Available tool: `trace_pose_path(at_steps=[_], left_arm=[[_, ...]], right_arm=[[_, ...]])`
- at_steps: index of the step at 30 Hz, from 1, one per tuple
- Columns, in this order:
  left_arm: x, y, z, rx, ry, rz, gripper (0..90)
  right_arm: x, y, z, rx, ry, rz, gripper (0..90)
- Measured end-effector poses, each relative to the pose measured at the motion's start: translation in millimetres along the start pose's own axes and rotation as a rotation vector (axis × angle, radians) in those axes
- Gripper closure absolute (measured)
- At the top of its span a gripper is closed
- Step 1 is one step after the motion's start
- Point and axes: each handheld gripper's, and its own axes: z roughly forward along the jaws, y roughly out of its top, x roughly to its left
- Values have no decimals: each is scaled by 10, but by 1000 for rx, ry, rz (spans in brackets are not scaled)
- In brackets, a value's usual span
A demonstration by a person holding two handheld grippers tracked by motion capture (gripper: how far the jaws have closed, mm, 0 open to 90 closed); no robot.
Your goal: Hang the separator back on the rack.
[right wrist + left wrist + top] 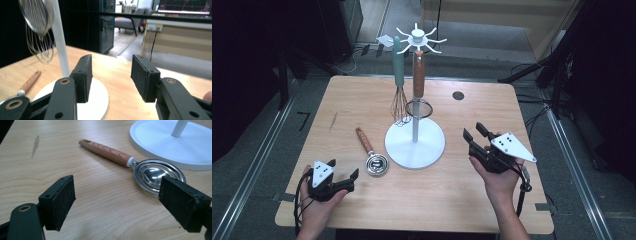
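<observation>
On the pale wood-grain counter [362, 105] stands a white utensil stand [415, 142]: a round flat base, a slim upright pole, and a crown of curved hooks at the top. From the hooks hang two utensils: a wire whisk [399, 95] with a smooth mint-green handle, and a small mesh strainer [418, 102] with a brown wooden handle, its round rim close to the pole. Just left of the base lies a shiny metal egg separator [373, 156] with a grained wooden handle, flat on the counter, its round bowl nearly touching the base edge.

The left gripper [117, 202] rests at the near left edge, its padded black fingers [61, 200] spread wide and released, with the separator's bowl just ahead of them. The right gripper [110, 75] sits right of the stand, fingers [83, 75] parted, grasping nothing.
</observation>
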Motion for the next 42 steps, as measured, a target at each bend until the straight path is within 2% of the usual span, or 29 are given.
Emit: trace_pose_path(at_steps=[5,9,13,17,24,29,33,36,42], left_arm=[[-78,25,101,16,-15,23,265],[-115,73,239,48,-49,18,355],[-169,114,348,56,-34,37,404],[-206,100,400,84,-28,49,439],[-196,90,437,127,-61,35,543],[-205,87,448,150,-82,40,621],[-209,83,451,173,-98,37,663],[-236,78,449,190,-110,51,693],[-281,49,403,194,-127,55,690]], right_arm=[[-15,-193,-80,40,-7,-5,531],[-27,-342,-147,71,-7,-2,531],[-26,-472,-196,102,-9,5,531],[-29,-581,-278,123,-11,10,528],[-92,-759,-402,144,-48,43,522],[-77,-847,-360,165,-59,68,523],[-18,-912,-292,188,-51,69,530],[34,-943,-248,199,-35,65,533],[156,-959,-197,211,-2,56,538]])
